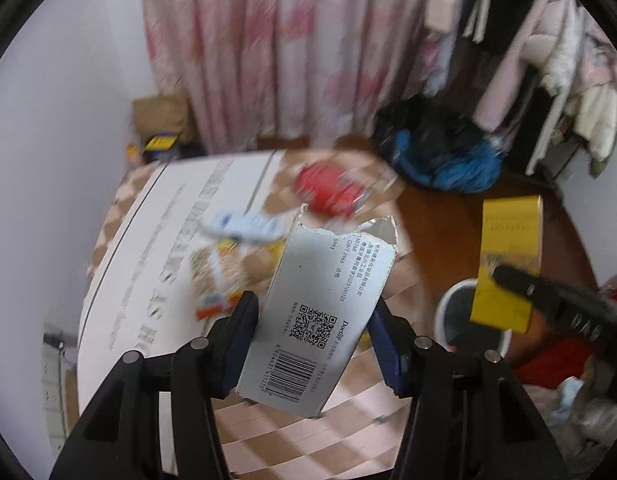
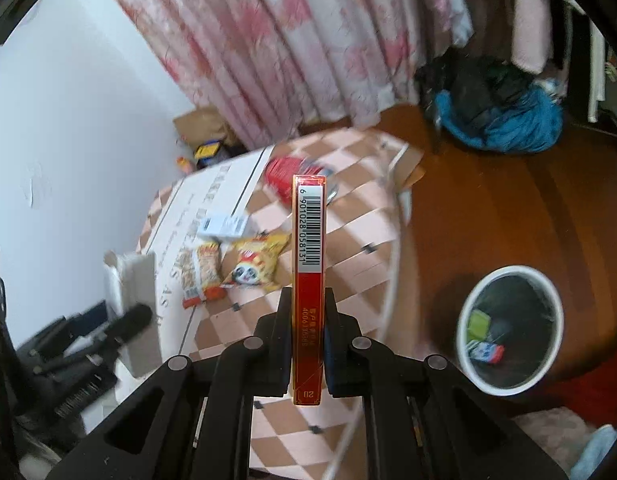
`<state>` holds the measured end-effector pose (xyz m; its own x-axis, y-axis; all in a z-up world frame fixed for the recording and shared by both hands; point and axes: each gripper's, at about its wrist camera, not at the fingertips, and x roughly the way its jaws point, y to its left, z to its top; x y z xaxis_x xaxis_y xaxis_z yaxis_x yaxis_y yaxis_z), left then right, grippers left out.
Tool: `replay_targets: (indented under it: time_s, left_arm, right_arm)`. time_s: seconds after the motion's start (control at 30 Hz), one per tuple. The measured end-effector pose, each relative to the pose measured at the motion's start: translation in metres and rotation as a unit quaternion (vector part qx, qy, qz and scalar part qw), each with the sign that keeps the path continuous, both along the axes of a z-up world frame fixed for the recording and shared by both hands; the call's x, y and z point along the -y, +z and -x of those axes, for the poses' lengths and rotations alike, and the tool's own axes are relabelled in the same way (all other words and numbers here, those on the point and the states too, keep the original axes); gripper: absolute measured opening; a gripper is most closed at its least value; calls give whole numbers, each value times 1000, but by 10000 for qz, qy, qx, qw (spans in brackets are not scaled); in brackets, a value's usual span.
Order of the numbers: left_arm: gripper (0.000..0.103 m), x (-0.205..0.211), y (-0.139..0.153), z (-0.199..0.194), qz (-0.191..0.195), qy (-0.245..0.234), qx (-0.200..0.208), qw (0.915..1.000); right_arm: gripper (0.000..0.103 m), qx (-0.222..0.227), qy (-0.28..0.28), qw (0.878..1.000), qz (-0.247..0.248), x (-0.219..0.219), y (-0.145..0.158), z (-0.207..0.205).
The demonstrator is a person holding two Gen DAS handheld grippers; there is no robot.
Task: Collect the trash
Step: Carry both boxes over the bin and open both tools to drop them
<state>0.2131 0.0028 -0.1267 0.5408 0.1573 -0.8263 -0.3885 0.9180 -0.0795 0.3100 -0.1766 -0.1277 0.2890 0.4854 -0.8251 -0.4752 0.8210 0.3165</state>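
Jaws of left gripper (image 1: 312, 336) clamp torn grey carton (image 1: 320, 320); right gripper (image 2: 306, 344) pinches red box (image 2: 308, 264) edgewise.

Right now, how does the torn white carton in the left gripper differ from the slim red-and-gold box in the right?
The torn white cardboard carton is wide, ragged and open at its top; the slim red-and-gold box is narrow and intact. The carton tilts; the box stands straight, edge-on. Both carry barcodes and sit clamped between jaws above the checked table.

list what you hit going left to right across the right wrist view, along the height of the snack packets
grey carton → peanut packet → yellow snack bag → red box in the right gripper → white trash bin
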Motion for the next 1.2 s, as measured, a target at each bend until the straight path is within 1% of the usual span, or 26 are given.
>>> replay_targets:
  time_s: [0.1,0.2,0.3,0.37,0.43,0.53,0.6,0.73,0.8,0.83,0.87,0.97,1.0,1.07,1.1,1.13,1.17,1.2]
  left_arm:
    - [51,26,17,-14,14,-242,209,9995]
    - [51,62,27,-34,82,-568,344,9978]
    - [51,97,27,-56,193,-851,371,9955]
    - [51,123,19,-73,351,-1050,332,9933]
    - [51,147,10,-88,489,-1181,270,9914]
    - [51,184,-10,-114,720,-1392,79,9876]
    - [51,205,-27,-130,862,-1516,-76,9846]
    - [51,237,-68,-160,1160,-1689,-504,9775]
    - [51,246,-93,-175,1463,-1748,-770,9706]
    - [51,249,-101,-180,1555,-1758,-875,9681]
    - [52,252,-114,-188,1748,-1818,-1009,9624]
    - [53,254,-146,-205,2085,-1794,-1365,9517]
    - [53,252,-156,-210,2104,-1753,-1487,9502]
    - [53,254,-167,-215,2046,-1738,-1647,9491]
    - [53,253,-172,-218,2046,-1732,-1691,9484]
    - [57,252,-176,-220,2035,-1712,-1739,9482]
    - [69,253,-180,-222,2023,-1692,-1778,9481]
    - [75,252,-183,-223,1999,-1671,-1796,9486]
  right_arm:
    - [13,123,-206,9997,-39,38,15,-5]
    - [13,200,-459,9987,-16,83,25,-12]
    - [13,203,-716,9972,66,126,23,-22]
    - [13,137,-888,9959,111,151,16,-30]
    - [13,47,-1092,9938,213,181,2,-38]
    - [13,-191,-1343,9900,388,219,-27,-53]
    - [12,-406,-1478,9870,490,245,-51,-62]
    - [13,-884,-1693,9800,551,280,-98,-80]
    - [13,-1112,-1745,9767,569,290,-122,-88]
    - [12,-1213,-1766,9750,586,294,-133,-92]
    - [12,-1304,-1772,9737,596,297,-143,-96]
    - [13,-1648,-1815,9674,628,301,-177,-111]
    - [13,-1753,-1820,9653,665,302,-190,-116]
    - [13,-1923,-1847,9614,679,302,-209,-124]
    - [13,-1979,-1855,9600,690,301,-214,-126]
    - [13,-2045,-1874,9582,705,301,-223,-130]
    - [13,-2104,-1869,9570,707,300,-231,-133]
    - [13,-2165,-1851,9559,721,298,-236,-135]
